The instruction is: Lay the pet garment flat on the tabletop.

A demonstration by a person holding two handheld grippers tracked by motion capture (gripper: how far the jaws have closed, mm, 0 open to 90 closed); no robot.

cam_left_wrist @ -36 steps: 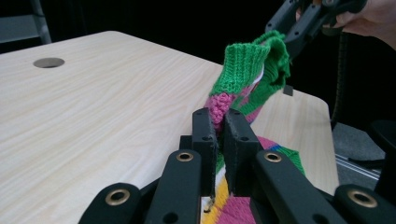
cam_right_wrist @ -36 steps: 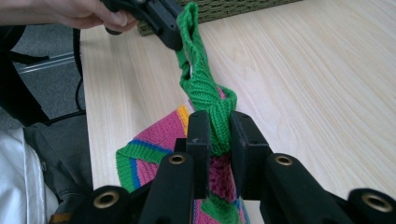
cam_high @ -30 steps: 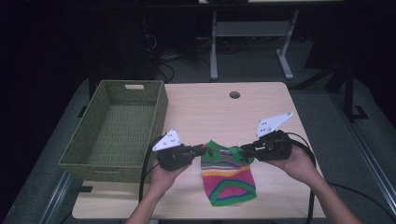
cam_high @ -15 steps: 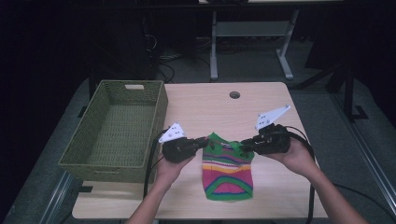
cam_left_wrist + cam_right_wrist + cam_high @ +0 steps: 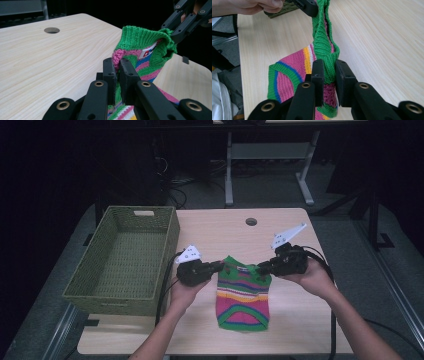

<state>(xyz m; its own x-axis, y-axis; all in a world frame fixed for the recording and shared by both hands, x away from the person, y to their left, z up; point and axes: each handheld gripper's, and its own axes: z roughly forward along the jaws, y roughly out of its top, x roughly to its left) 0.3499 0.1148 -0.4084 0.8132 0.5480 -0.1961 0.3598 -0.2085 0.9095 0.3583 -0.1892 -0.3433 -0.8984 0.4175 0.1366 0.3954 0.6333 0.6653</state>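
Two grippers pinch the striped knit sock (image 5: 243, 295) at its green cuff: your left gripper (image 5: 216, 267) clamps one side and your right gripper (image 5: 262, 267) clamps the other. The toe end lies nearest you on the table (image 5: 220, 227) (the cuff is lifted a little). Keep both hands level and pull evenly, so it stays flat. Farther off to your left waits the green woven basket (image 5: 125, 260).

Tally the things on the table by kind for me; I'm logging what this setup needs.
Striped knitted garment: 1, pinched at its green top edge by both grippers
Green woven basket: 1
Handheld grippers: 2, the left gripper and the right gripper
Total: 4
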